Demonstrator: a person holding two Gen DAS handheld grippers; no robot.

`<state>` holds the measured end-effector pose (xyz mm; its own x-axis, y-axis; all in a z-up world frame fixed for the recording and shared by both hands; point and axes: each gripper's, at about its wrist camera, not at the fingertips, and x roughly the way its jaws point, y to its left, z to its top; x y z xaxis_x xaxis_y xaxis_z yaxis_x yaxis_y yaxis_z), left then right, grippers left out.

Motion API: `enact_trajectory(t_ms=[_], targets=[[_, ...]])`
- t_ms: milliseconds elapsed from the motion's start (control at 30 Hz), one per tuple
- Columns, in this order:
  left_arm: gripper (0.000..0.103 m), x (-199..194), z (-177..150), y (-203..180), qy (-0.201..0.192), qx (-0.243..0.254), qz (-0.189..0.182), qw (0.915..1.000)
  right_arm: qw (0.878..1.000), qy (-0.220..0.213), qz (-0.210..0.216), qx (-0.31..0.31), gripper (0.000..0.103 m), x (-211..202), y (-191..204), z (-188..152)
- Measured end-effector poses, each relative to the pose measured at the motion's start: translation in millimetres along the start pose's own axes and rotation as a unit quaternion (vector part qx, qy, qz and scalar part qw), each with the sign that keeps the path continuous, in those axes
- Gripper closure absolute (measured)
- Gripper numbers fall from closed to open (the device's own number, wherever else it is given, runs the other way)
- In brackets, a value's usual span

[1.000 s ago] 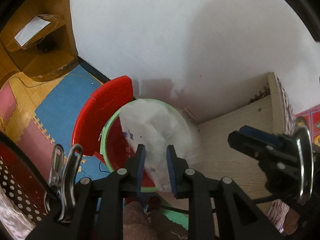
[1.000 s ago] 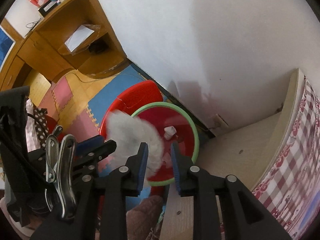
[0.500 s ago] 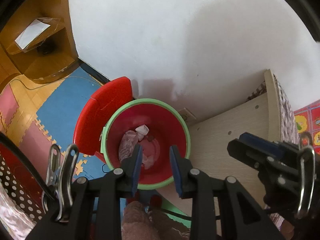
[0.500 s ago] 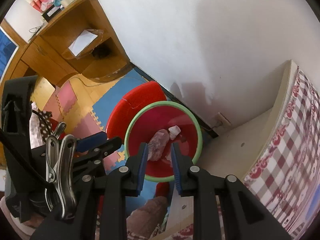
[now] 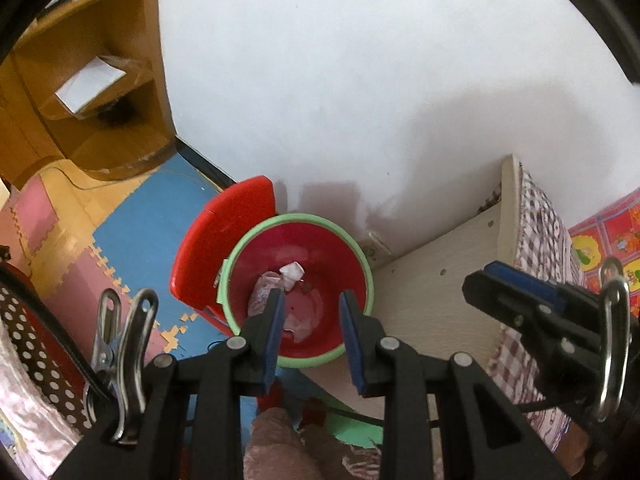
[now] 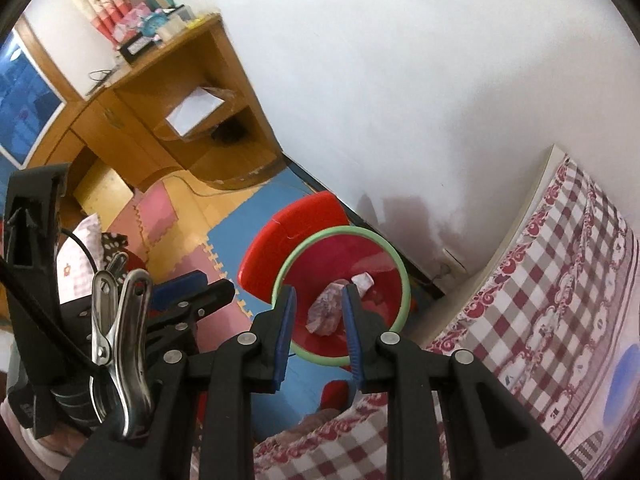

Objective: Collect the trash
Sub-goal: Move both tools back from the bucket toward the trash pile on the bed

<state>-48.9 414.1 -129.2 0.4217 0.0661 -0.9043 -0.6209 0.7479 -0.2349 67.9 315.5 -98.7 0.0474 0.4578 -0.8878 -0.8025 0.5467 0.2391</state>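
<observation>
Hovering over the red bin [image 5: 352, 256], both tongs, left [image 5: 311, 320] and right [image 6: 319, 312], sit slightly spread and empty, wrappers [image 6: 326, 312] dropped inside, so trash looks binned.

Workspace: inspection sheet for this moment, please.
Surface: foam mat floor, blue, pink and yellow tiles.
Job's things: red bin with green rim, against the wall; crumpled trash and a small white wad inside; red lid tipped behind it.
Clutter: white paper on the wooden shelf unit.
Grippers: left tool and right tool above the bin, both open, nothing between the fingers.
Cables: thin cord on the floor by the shelf unit.
Surroundings: white wall; bed with checked cover beside the bin.
</observation>
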Motion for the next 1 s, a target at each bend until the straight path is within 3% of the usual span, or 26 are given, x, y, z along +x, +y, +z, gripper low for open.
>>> enact_trajectory(t_ms=[400, 733, 1000], targets=[[0.074, -65, -36, -6, -0.054, -0.044, 0.028, 0.9972, 0.996, -0.044, 0.045, -0.062, 0.075, -48, 20, -18], [0.074, -107, -79, -26, -0.087, -0.057, 0.075, 0.9918, 0.988, -0.079, 0.083, -0.107, 0.074, -77, 30, -49], [0.074, -127, -108, -38, -0.097, -0.074, 0.076, 0.9896, 0.986, -0.082, 0.097, -0.111, 0.074, -103, 28, -77]])
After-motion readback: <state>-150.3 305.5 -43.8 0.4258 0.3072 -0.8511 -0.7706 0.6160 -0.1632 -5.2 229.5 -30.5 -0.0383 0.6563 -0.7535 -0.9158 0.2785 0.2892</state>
